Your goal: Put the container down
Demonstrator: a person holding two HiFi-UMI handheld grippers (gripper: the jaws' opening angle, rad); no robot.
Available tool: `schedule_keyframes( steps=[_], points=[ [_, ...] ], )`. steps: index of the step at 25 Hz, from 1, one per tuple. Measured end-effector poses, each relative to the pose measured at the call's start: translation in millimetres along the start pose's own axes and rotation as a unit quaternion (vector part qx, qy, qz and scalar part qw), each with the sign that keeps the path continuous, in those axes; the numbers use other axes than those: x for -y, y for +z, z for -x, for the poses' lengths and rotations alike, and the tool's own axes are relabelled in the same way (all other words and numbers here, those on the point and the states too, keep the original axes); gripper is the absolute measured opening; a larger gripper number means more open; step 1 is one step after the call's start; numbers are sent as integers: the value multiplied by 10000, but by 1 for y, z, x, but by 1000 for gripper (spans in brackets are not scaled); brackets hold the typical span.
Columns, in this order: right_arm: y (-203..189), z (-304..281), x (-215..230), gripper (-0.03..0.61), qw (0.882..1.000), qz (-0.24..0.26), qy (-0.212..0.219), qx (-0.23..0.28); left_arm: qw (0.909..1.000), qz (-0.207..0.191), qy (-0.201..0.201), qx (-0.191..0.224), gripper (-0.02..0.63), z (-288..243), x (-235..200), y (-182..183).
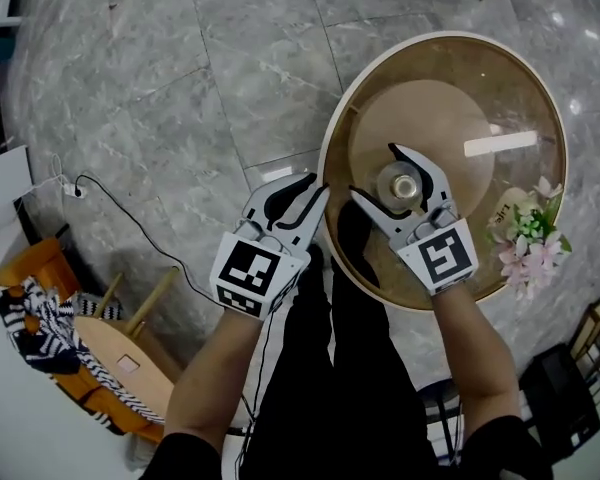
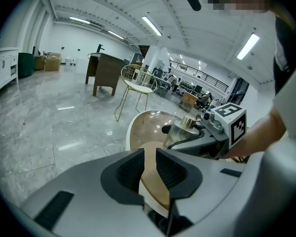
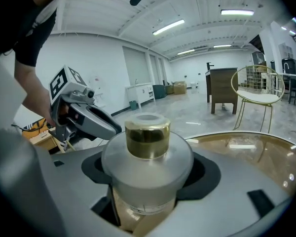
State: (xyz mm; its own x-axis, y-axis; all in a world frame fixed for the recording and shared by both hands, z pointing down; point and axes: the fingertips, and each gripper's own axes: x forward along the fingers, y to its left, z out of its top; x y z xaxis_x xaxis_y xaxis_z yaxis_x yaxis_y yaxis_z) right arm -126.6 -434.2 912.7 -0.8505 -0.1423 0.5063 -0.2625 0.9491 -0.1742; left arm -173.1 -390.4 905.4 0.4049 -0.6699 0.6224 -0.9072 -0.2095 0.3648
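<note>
A frosted glass container [image 1: 401, 186] with a gold cap stands upright between the jaws of my right gripper [image 1: 378, 175], which is shut on its body. It hangs over the round glass-topped table [image 1: 540, 118], near the table's middle. In the right gripper view the container [image 3: 147, 152] fills the centre, with the pads pressed on both its sides. My left gripper [image 1: 318, 184] is just off the table's left edge, beside the right one. Its jaws [image 2: 150, 154] stand a little apart with nothing between them. The left gripper view shows the container [image 2: 181, 132] held to its right.
A bunch of pink and white flowers [image 1: 528, 238] lies on the table's right rim. A gold wire chair [image 2: 133, 88] and a dark cabinet [image 2: 106, 73] stand beyond the table. An orange seat with striped cloth [image 1: 40, 318] and a cable [image 1: 130, 218] are on the floor at the left.
</note>
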Motion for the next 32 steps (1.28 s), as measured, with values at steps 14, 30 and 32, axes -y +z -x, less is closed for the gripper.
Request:
schedule_keyframes(
  steps=[14, 30, 32],
  points=[
    [-25, -34, 21, 347, 9992, 298, -72, -263, 9998, -9, 21, -190, 83, -19, -8, -9],
    [1, -3, 12, 360, 9984, 349, -413, -138, 9996, -265, -6, -50, 81, 17, 12, 12],
    [9, 14, 8, 335, 9977, 302, -593, -145, 9995, -308, -11, -43, 81, 32, 21, 19]
  ],
)
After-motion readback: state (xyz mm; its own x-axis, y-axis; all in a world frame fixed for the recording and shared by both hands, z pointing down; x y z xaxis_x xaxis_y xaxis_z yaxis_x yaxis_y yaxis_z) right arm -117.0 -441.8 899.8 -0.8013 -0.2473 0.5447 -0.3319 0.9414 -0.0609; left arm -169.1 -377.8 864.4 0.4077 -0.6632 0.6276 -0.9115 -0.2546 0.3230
